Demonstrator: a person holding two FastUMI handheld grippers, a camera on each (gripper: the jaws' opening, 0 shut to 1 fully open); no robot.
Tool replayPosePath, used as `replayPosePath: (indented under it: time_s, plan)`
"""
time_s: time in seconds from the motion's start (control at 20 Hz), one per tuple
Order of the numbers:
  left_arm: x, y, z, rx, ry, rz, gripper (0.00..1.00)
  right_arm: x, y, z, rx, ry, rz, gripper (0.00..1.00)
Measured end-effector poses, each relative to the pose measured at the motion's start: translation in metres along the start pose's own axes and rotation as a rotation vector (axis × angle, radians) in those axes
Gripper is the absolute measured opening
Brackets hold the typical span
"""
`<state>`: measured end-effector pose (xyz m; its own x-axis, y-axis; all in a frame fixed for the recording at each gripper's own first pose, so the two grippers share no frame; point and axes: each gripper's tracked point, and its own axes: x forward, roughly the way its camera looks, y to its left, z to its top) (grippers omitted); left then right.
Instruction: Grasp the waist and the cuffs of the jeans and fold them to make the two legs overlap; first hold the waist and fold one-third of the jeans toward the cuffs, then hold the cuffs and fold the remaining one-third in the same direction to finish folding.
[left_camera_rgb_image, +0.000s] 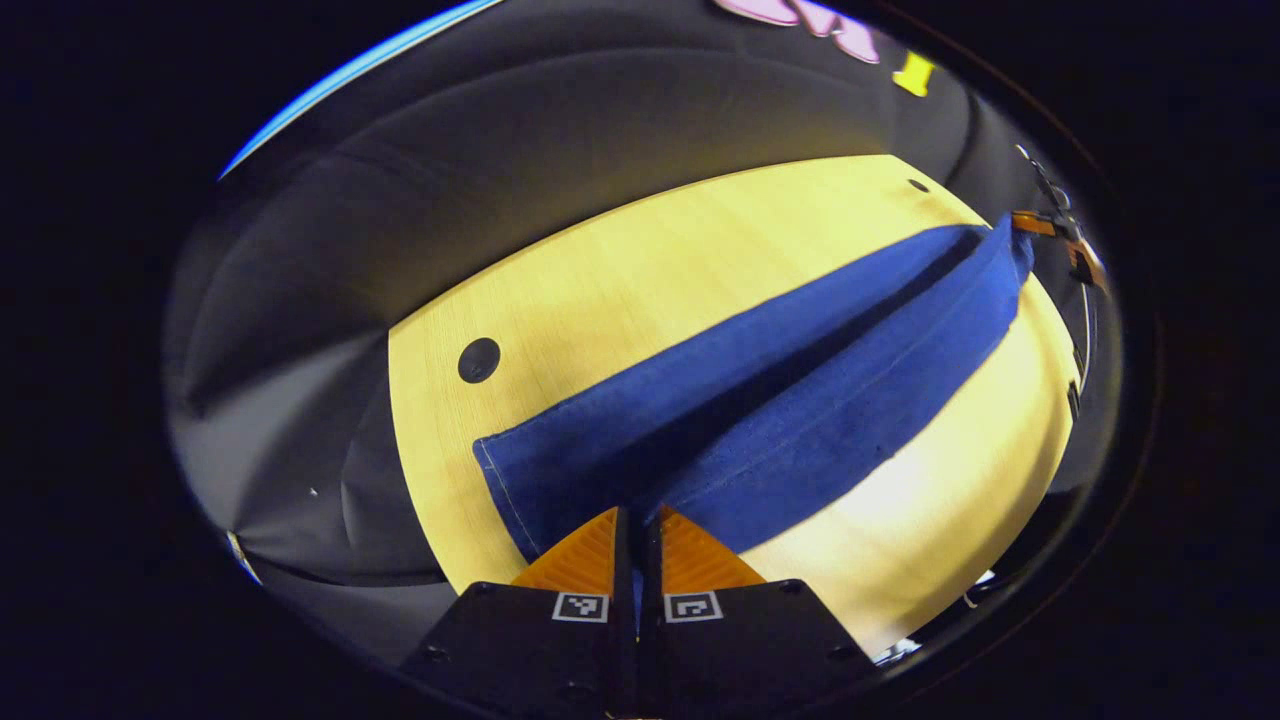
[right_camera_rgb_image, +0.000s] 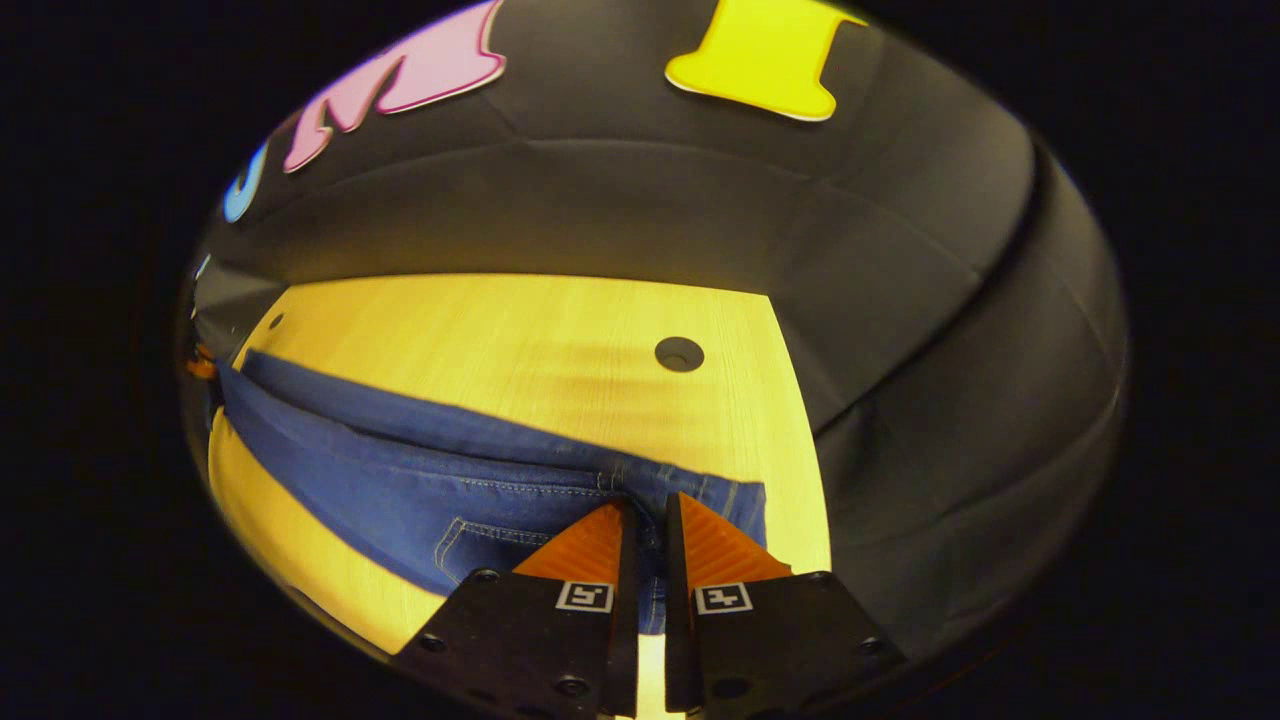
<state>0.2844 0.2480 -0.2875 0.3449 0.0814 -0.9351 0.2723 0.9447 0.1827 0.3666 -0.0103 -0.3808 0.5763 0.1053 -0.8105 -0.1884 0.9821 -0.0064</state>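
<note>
The pale wood-grain surface (left_camera_rgb_image: 620, 290) fills the middle of both views, with a round dark hole (left_camera_rgb_image: 479, 360) at centre left of the left gripper view and another hole (right_camera_rgb_image: 679, 353) right of centre in the right gripper view. Across it lie the blue denim jeans (left_camera_rgb_image: 800, 400), a long band running from lower centre to the upper right in the left gripper view, legs doubled with a dark crease between them. The left tongs (left_camera_rgb_image: 636, 520) at bottom centre are clenched on the cuff end, cloth pinched between the ribbed orange fingers (left_camera_rgb_image: 580, 555). In the right gripper view the right tongs (right_camera_rgb_image: 645, 520) clamp the stitched waist edge at bottom centre, the jeans trailing off to the left edge. The far tongs at the upper right edge of the left gripper view are too small to make out.
</note>
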Motion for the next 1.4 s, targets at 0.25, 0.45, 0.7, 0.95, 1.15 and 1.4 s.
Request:
replayPosePath:
  time_s: [0.25, 0.45, 0.7, 0.95, 1.15, 1.4]
  plan:
    - [0.066, 0.022, 0.007, -0.049, 0.081, 0.001, 0.06, 0.073, 0.012, -0.024, -0.049, 0.113, -0.062, 0.15]
    - [0.077, 0.029, 0.011, -0.195, 0.049, -0.064, 0.07, 0.093, 0.015, -0.030, -0.079, 0.102, -0.063, 0.15]
    - [0.063, 0.061, 0.020, -0.334, -0.063, 0.055, 0.58, 0.088, 0.016, -0.029, -0.040, 0.104, -0.012, 0.29]
    - [0.005, 0.081, 0.060, -0.307, -0.324, 0.148, 0.99, 0.044, 0.012, 0.009, 0.013, -0.007, 0.018, 0.98]
    - [-0.050, 0.053, 0.080, -0.314, -0.483, 0.016, 0.99, -0.004, -0.014, 0.023, 0.089, -0.066, -0.004, 0.98]
    - [-0.112, 0.075, 0.063, -0.337, -0.531, 0.144, 0.99, -0.041, -0.021, -0.012, 0.230, -0.019, 0.002, 0.98]
